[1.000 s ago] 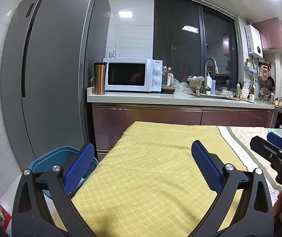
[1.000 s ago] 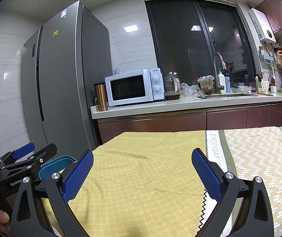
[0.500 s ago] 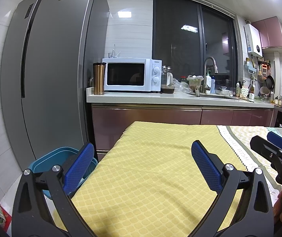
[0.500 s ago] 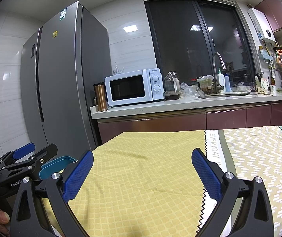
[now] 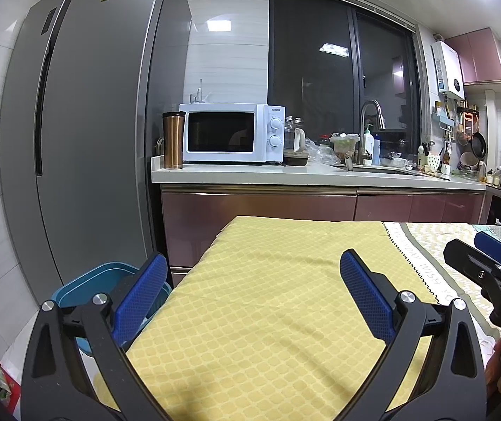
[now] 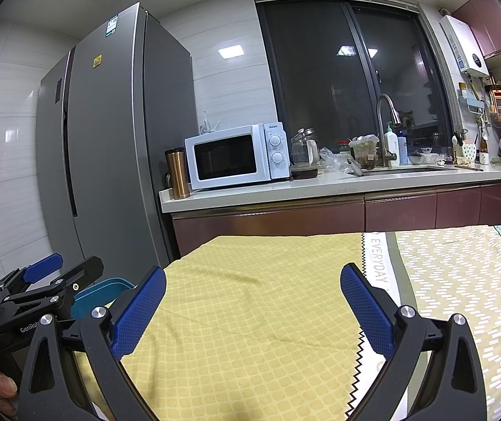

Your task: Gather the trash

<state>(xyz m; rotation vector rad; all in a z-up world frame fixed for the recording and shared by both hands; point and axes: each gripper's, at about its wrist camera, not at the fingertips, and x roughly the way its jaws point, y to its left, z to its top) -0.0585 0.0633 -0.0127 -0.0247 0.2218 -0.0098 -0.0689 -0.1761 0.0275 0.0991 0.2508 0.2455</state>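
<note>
Trash bin, a blue plastic tub (image 5: 85, 280), sits on the floor beside the grey fridge (image 5: 85, 140), left of the yellow-cloth bench (image 5: 268, 298); no loose trash visible on the cloth. Nothing has shifted since the earlier frames. Both tongs hover level over the bench, side by side: left tongs (image 5: 254, 291) spread wide and empty, right tongs (image 6: 254, 298) likewise. Two tongs, one bin.

Both wrist cams sit low over the yellow patterned tablecloth (image 5: 257, 315) (image 6: 250, 315), facing the kitchen counter. Shared: white microwave (image 5: 231, 132) (image 6: 236, 156), tall grey fridge (image 5: 85, 133) (image 6: 110, 147), blue plastic bin (image 5: 85, 286) (image 6: 101, 293) lower left. Right view is offset rightward, with the fridge smaller in frame.
</note>
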